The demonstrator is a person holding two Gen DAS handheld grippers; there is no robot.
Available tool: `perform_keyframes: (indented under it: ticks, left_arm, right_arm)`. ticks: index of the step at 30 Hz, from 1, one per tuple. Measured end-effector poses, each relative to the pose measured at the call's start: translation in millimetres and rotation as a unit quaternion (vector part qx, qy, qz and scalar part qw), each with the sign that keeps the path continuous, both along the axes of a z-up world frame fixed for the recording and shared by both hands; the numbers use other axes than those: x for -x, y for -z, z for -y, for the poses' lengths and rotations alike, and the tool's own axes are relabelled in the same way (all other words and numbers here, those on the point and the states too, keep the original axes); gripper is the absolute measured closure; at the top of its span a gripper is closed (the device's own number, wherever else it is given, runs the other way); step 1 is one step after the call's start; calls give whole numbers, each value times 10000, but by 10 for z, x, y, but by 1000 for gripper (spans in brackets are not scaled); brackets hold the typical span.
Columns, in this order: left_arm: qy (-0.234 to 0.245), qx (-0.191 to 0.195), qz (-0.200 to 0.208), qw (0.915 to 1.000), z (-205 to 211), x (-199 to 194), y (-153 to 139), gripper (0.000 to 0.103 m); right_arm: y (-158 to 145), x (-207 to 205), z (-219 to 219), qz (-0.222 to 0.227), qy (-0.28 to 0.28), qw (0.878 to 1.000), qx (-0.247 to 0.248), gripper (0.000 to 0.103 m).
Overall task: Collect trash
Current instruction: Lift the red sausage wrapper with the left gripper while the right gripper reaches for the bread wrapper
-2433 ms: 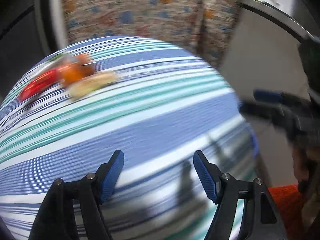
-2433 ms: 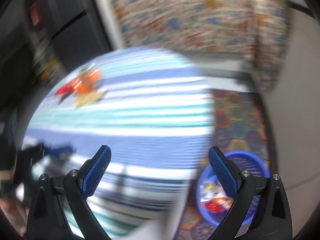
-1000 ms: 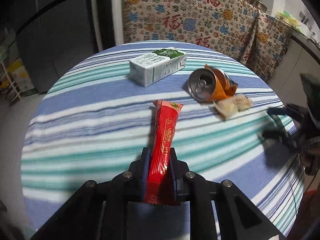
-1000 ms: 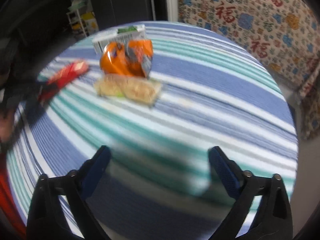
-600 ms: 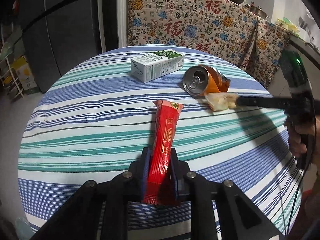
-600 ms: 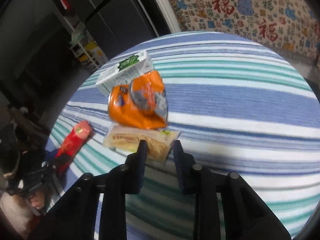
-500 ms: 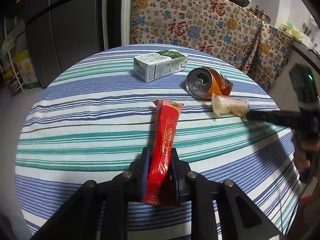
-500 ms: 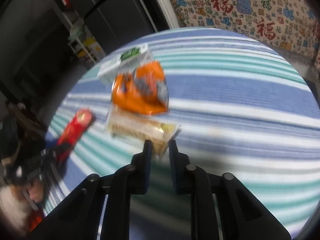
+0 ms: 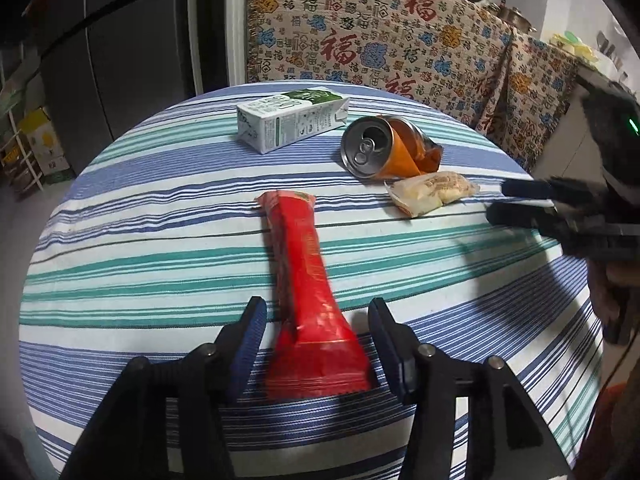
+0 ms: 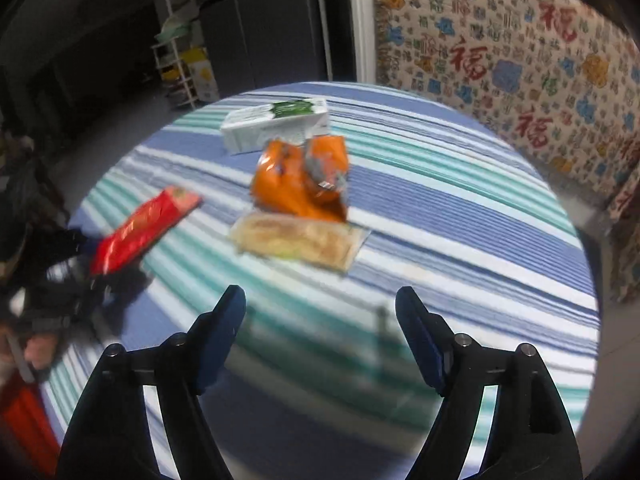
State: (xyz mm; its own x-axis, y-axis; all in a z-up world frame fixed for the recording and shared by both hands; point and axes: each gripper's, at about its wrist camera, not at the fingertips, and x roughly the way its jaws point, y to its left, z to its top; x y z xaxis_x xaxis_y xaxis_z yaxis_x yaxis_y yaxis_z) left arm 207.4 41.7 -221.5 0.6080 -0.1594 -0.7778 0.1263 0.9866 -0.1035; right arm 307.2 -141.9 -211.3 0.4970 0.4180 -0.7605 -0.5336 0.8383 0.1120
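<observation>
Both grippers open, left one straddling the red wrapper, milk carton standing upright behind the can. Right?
Not quite: the milk carton lies on its side, as the left wrist view shows. The rest holds: left gripper and right gripper are open, the red wrapper between the left fingers, the crushed orange can nearer.

Our left gripper (image 9: 316,336) opens off the red wrapper (image 9: 308,300); our right gripper (image 10: 320,324) opens, the pastry (image 10: 298,242) lies at its twelve o'clock.
</observation>
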Motion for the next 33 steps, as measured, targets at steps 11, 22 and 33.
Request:
perform_keyframes:
  ticks: [11,22,33]
  left_arm:
    - [-99,221,-103,9997,-214,-36,-56,49]
    - [-100,67,39,9999,-192,-22,-94,49]
    - [-57,187,-33,9998,-165,-137,-109,49]
  right_arm:
    - [191,-105,-202,-1093,-493,9904,-691,97]
    - [-178,149,-441,385,-705,9967,83,38]
    - [44,-27,-563,-912,-788,9926,127,69]
